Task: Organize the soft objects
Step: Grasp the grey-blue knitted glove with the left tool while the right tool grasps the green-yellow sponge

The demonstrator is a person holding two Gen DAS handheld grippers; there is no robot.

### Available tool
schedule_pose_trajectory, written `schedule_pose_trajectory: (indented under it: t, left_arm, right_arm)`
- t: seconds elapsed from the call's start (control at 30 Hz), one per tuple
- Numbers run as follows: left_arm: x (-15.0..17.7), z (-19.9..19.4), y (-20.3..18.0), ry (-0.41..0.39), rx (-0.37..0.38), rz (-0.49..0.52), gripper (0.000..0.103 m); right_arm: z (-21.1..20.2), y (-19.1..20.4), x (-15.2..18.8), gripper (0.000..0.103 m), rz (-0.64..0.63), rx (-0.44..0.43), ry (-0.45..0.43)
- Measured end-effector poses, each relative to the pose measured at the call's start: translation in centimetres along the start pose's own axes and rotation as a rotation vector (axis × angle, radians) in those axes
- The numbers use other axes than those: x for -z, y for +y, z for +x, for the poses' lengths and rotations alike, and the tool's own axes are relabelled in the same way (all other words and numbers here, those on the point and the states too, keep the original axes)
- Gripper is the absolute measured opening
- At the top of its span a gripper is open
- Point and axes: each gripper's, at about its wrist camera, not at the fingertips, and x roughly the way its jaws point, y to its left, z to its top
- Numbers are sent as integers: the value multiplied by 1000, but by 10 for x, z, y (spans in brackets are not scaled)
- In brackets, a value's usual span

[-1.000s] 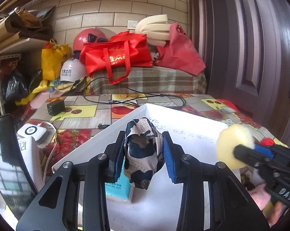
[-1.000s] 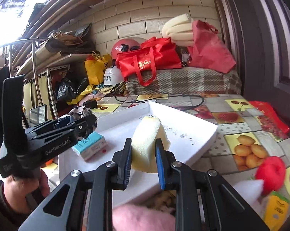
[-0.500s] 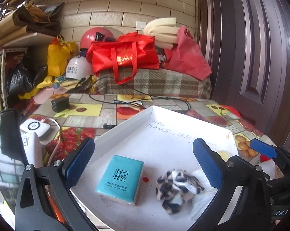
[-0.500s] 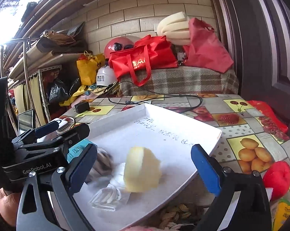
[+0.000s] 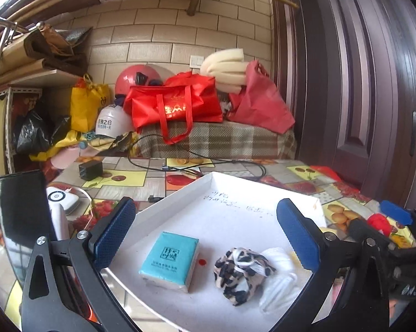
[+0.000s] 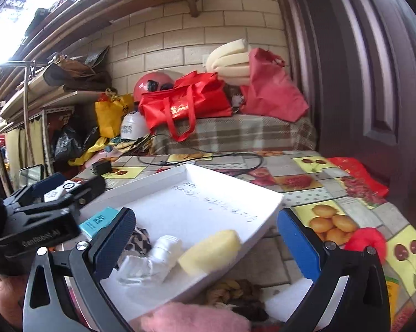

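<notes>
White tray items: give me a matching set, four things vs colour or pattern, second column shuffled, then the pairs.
Things, all in the white tray:
1. tissue pack
2. scrunchie
3. sponge
4. ribbed cloth

Colours:
A. pale yellow
B. teal
C. white
D. leopard print

Pairs: 1-B, 2-D, 3-A, 4-C

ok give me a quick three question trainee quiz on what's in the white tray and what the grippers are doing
1. True or false: the left gripper grips the leopard-print cloth.
2. Which lies nearest the tray's right rim? A) teal tissue pack B) yellow sponge C) white plastic piece
3. Fill in: both grippers' jaws are ____.

Key: 1 false; 2 B; 3 open. The right gripper holds nothing either.
</notes>
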Motion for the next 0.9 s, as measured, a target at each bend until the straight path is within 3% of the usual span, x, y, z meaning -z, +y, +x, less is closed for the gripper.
schedule_pose_trajectory:
  t: [0.13, 0.3, 0.37, 0.47, 0.6, 0.73, 0.8, 0.9]
  left_arm:
    - [4, -9, -7, 36, -25, -22, 103]
    - [10, -27, -25, 46, 145, 20, 103]
    - [14, -32, -33, 92, 250, 35, 103]
    - [21, -40, -49, 190, 373, 86, 103]
    - [37, -57, -74, 336, 515, 190, 103]
    - [51, -77, -98, 412, 531, 319, 97]
    - [57, -76, -103, 460, 534, 338, 80]
    - [65, -69, -108, 522, 516, 344, 76]
  right_arm:
    - [-27, -26, 4, 103, 31, 151, -23]
    - [-67, -86, 10, 103, 118, 161, -47]
    - [-76, -104, 14, 103, 133, 107, -12]
    - [-76, -126, 20, 103, 145, 6, 139]
    - [-82, -121, 29, 102, 89, -126, 271]
    - [-77, -85, 36, 96, -47, -194, 359]
    - [-63, -65, 42, 77, -106, -231, 430]
    - [-40, -50, 50, 71, -137, -210, 521]
